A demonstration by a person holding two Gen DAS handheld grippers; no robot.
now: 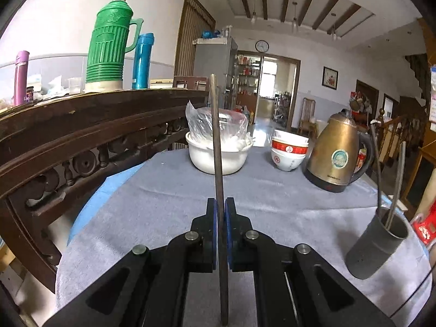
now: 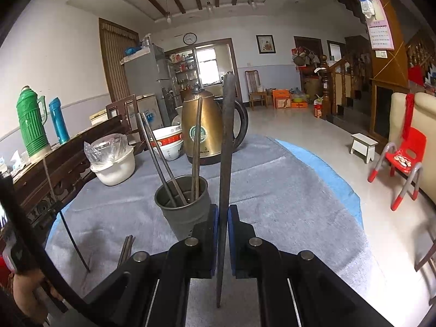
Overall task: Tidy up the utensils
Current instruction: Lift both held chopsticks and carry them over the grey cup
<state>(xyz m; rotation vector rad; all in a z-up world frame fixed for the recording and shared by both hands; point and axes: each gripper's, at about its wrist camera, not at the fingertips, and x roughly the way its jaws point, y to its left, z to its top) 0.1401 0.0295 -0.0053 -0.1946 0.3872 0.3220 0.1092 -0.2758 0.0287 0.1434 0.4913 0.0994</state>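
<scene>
My left gripper is shut on a dark chopstick that stands upright above the grey cloth. My right gripper is shut on another dark chopstick, held upright just right of the grey holder cup. The cup holds three chopsticks. The same cup stands at the right in the left wrist view. The left gripper's chopstick shows at the left in the right wrist view. A further chopstick pair lies on the cloth near the cup.
A round table with a grey cloth carries a white pot with a plastic bag, stacked bowls and a brass kettle. A dark wooden bench back is at the left, with a green thermos.
</scene>
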